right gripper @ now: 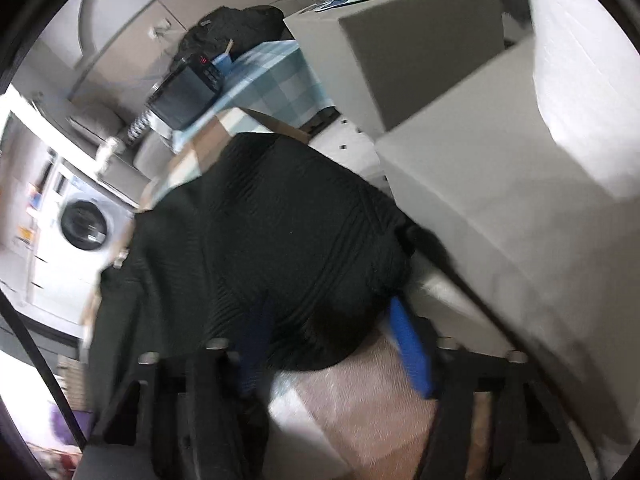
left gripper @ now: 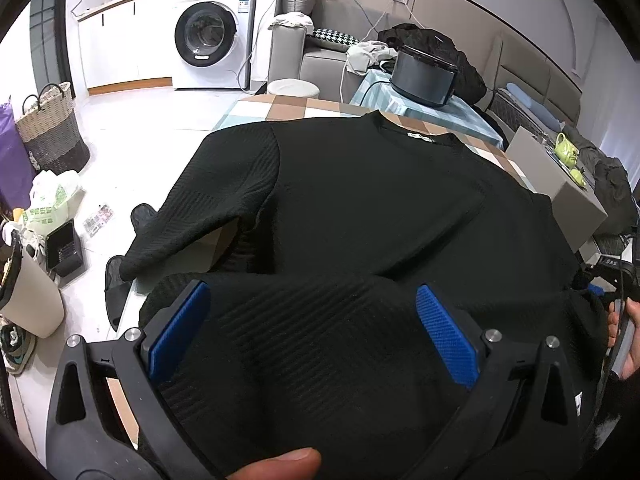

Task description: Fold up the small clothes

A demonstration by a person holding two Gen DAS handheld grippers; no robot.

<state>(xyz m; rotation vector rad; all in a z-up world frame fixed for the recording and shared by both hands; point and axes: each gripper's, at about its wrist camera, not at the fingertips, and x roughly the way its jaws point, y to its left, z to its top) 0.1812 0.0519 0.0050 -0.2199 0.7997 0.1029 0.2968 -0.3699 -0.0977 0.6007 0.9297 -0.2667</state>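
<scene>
A black ribbed sweater (left gripper: pixel 360 208) lies spread on the checkered table (left gripper: pixel 288 108), collar at the far side, its left sleeve (left gripper: pixel 216 196) hanging over the table's left edge. My left gripper (left gripper: pixel 316 300) is open, blue pads wide apart, with the sweater's near hem bunched between them. The right wrist view is blurred: my right gripper (right gripper: pixel 328 316) is open, with the sweater's (right gripper: pixel 272 232) right edge between its blue pads (right gripper: pixel 412 348). The right gripper also shows at the far right of the left wrist view (left gripper: pixel 612 276).
A dark appliance (left gripper: pixel 424 76) stands on a blue-checked cloth behind the table. A grey box (left gripper: pixel 560 192) with green teapots (left gripper: pixel 566 152) is close on the right. Baskets, bags and shoes (left gripper: pixel 52 200) clutter the floor to the left, with a washing machine (left gripper: pixel 212 36) beyond.
</scene>
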